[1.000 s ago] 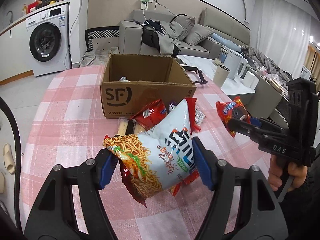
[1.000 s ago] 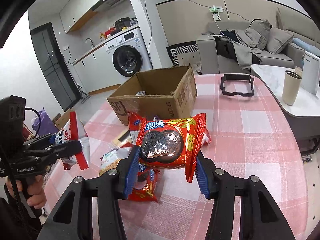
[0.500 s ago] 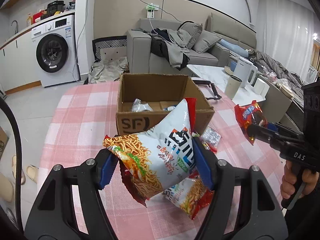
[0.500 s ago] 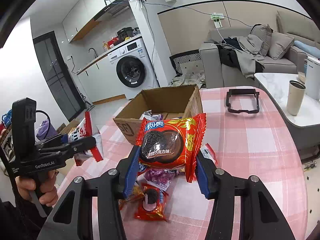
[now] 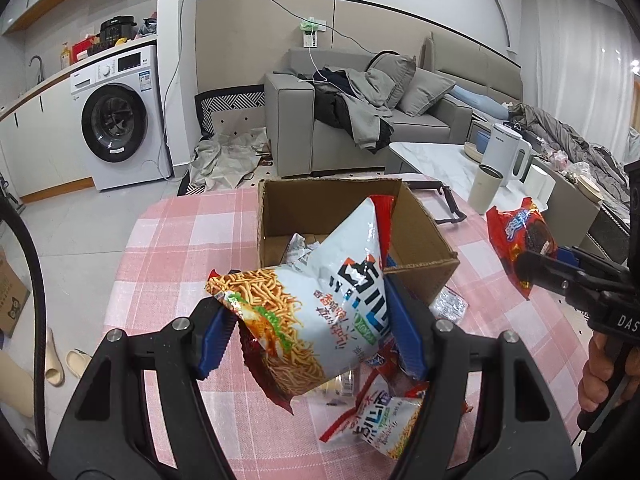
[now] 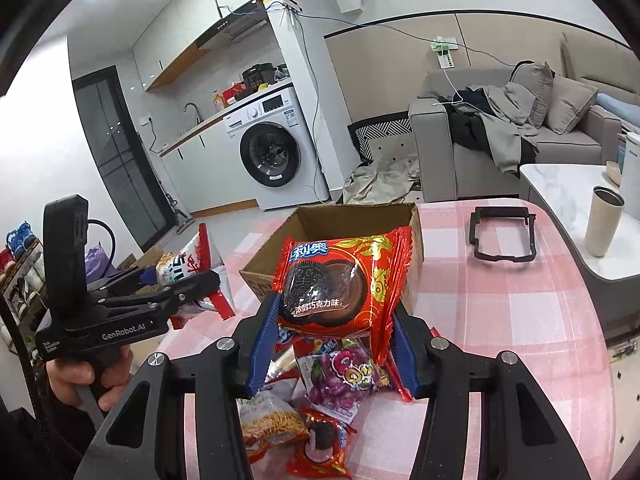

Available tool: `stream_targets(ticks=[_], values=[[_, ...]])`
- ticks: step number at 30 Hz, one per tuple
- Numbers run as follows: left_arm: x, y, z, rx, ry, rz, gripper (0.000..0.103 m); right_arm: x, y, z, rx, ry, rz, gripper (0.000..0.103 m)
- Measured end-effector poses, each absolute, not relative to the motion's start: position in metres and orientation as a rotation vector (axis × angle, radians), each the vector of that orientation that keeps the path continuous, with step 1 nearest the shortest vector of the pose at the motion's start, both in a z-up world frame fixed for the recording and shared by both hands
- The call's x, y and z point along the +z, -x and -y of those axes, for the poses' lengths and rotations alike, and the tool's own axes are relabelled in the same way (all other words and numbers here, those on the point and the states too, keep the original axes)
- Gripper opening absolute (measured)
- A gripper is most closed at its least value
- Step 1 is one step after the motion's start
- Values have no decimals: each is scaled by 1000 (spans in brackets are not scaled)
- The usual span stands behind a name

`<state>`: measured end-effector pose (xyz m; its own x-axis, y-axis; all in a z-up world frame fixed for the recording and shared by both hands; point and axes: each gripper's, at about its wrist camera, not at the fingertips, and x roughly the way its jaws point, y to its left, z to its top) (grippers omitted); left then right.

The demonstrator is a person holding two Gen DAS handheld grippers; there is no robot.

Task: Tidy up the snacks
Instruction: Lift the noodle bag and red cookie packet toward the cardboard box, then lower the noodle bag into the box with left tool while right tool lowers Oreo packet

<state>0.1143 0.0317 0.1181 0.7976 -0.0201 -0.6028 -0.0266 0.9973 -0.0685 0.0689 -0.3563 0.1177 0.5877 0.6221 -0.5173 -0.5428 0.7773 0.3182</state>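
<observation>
Snacks were partly boxed: a few packets lay inside the box (image 5: 352, 236). Left hand-held gripper (image 5: 310, 336) pinched a noodle bag (image 5: 320, 312), right hand-held gripper (image 6: 334, 344) a cookie pack (image 6: 340, 284), both near the box; several packets (image 6: 320, 412) lay on the tabletop (image 6: 500, 320) before it.

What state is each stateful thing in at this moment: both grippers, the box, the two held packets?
left gripper: shut on noodle snack bag, lifted.
right gripper: shut on cookie packet, lifted.
cardboard box: open, upright, wrappers inside.
washing machine: door closed.
</observation>
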Motion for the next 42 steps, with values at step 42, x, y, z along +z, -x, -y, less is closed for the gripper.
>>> stream_targets(ticks=[42], values=[[86, -245, -52, 6, 32, -683, 67, 89, -165, 299, 684, -152, -738, 52]])
